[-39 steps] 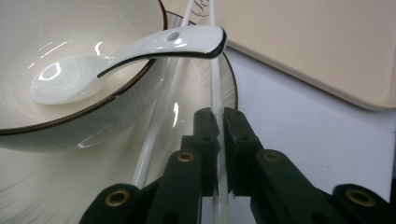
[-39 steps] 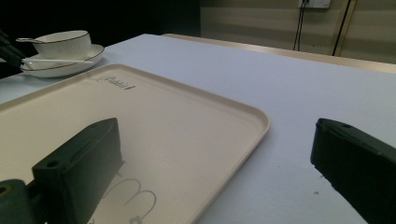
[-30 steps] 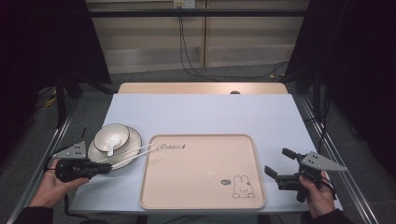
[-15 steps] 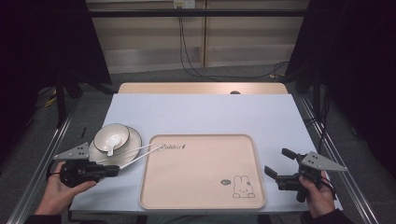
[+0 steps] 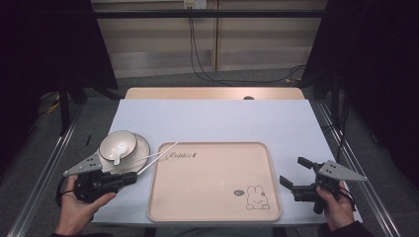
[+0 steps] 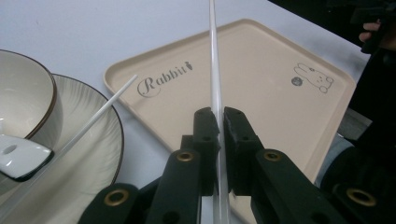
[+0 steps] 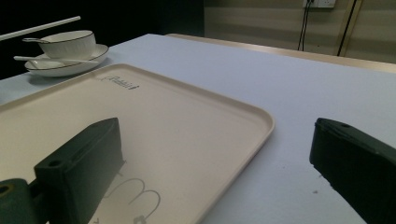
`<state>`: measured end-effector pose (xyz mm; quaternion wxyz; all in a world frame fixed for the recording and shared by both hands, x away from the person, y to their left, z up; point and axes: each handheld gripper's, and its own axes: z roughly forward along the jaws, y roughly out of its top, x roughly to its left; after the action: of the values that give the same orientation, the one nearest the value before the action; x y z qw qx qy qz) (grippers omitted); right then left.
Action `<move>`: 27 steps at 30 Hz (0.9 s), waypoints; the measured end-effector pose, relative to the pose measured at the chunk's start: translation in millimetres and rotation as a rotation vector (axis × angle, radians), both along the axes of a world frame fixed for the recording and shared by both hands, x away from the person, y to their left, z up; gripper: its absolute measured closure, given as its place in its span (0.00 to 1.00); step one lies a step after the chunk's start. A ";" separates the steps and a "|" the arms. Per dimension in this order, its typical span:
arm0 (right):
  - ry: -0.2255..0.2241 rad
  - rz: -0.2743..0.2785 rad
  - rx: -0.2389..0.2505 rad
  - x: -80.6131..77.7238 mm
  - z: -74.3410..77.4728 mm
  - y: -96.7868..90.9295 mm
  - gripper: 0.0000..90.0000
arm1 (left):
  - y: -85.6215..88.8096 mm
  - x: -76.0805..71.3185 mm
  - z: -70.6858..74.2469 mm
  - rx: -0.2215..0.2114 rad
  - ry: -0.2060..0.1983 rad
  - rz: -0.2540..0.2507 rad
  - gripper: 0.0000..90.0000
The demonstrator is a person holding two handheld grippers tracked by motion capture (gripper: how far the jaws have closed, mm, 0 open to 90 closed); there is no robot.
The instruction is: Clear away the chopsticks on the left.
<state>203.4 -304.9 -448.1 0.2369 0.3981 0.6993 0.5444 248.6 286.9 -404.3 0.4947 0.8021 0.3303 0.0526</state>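
My left gripper is shut on a thin white chopstick, which points away over the left corner of the beige rabbit tray. A second white chopstick lies across the rim of the ribbed plate. On that plate stands a white bowl with a spoon in it. My right gripper stands open at the tray's right edge, nothing between its jaws.
The plate and bowl sit left of the tray on the pale blue table cover. A wooden strip runs along the far edge. Dark floor, metal rails and cables surround the table.
The left gripper has shifted a little to the right near the table's front left and risen slightly, carrying the chopstick. The right gripper has stayed still.
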 end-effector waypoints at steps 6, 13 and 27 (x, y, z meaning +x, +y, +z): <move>-0.002 0.007 0.000 0.3 0.0 0.3 0.03 | -15.6 -6.9 2.0 -0.001 0.020 0.083 0.94; 0.001 0.006 0.002 0.4 -0.1 0.7 0.03 | -41.8 -9.3 3.8 0.006 0.064 0.176 0.94; 0.002 0.013 0.004 0.3 -0.1 1.2 0.03 | -73.9 5.3 -17.0 0.059 0.145 0.375 0.94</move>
<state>203.7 -303.7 -448.1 0.2318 0.3946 0.7009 0.5470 253.9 213.0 -421.4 0.4275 0.7422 0.5071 0.0954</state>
